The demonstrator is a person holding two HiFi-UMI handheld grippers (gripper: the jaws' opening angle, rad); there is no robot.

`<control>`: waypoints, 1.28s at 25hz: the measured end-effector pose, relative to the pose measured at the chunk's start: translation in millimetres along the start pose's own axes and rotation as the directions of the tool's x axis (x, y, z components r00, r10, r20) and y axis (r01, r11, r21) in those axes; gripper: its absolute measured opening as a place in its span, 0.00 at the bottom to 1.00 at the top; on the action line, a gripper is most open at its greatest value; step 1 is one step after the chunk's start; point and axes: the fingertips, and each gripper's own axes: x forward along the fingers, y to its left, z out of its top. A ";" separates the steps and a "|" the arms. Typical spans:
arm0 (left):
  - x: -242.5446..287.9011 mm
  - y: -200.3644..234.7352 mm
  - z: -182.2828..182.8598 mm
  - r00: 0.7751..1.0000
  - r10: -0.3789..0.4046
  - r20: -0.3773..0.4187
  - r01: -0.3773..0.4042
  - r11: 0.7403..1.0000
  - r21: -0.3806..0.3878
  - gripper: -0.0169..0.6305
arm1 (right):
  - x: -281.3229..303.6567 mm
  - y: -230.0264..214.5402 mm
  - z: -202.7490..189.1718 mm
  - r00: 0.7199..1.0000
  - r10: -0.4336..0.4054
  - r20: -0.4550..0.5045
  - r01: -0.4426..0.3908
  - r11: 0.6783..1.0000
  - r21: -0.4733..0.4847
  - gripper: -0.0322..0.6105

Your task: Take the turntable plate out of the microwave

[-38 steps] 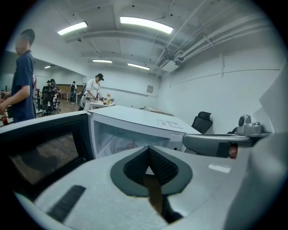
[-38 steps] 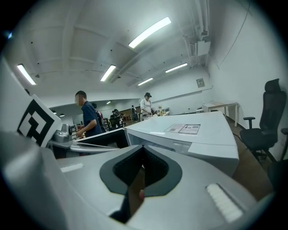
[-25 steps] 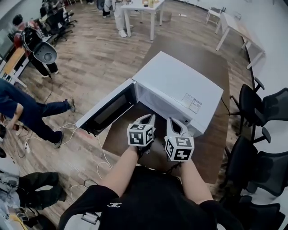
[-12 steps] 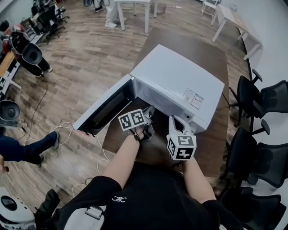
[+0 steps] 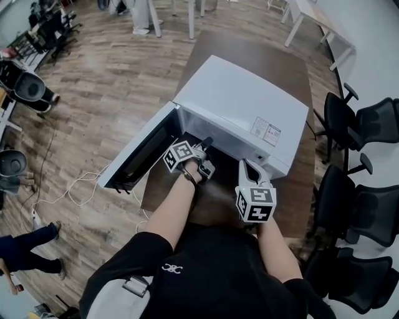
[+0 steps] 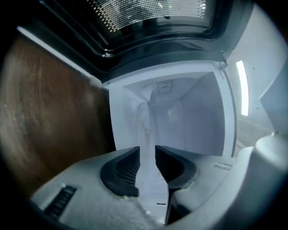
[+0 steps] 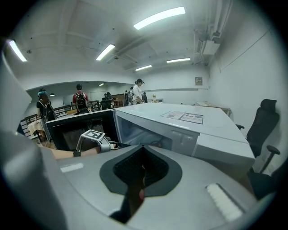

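The white microwave (image 5: 240,106) stands on a brown table (image 5: 262,59) with its door (image 5: 140,152) swung open to the left. My left gripper (image 5: 206,144) is rolled on its side at the mouth of the cavity. In the left gripper view its jaws (image 6: 147,155) are opening, with a narrow gap and nothing between them. Beyond them is the pale cavity, where a faint glassy curve (image 6: 145,120) may be the turntable plate. My right gripper (image 5: 247,166) hangs in front of the control panel, shut and empty (image 7: 143,150).
Black office chairs (image 5: 358,124) crowd the table's right side. White tables (image 5: 312,15) stand at the back. A cable (image 5: 68,190) trails over the wooden floor at left, and people stand in the distance (image 7: 137,92).
My left gripper has gone forward and down to the microwave's opening and rolled onto its side. The right gripper has hardly moved.
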 end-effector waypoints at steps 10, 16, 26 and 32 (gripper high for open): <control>15.2 18.5 0.0 0.999 0.047 -0.024 -0.048 0.997 -0.054 0.26 | 1.8 -7.3 -5.3 0.999 -0.033 -0.019 0.033 0.999 0.003 0.06; 15.3 19.8 -0.5 0.998 0.045 -0.032 -0.047 0.997 -0.065 0.25 | 2.7 -9.5 -9.4 0.999 -0.042 -0.027 0.042 0.999 0.010 0.06; 22.6 12.6 3.4 0.999 0.039 -0.028 -0.041 0.998 -0.055 0.25 | 1.2 -12.8 -10.7 0.999 -0.035 -0.020 0.036 0.999 0.018 0.06; 25.1 12.1 6.4 0.999 0.039 -0.018 -0.040 0.995 -0.087 0.24 | 1.1 -16.9 -11.0 0.999 -0.045 -0.022 0.045 0.999 0.022 0.06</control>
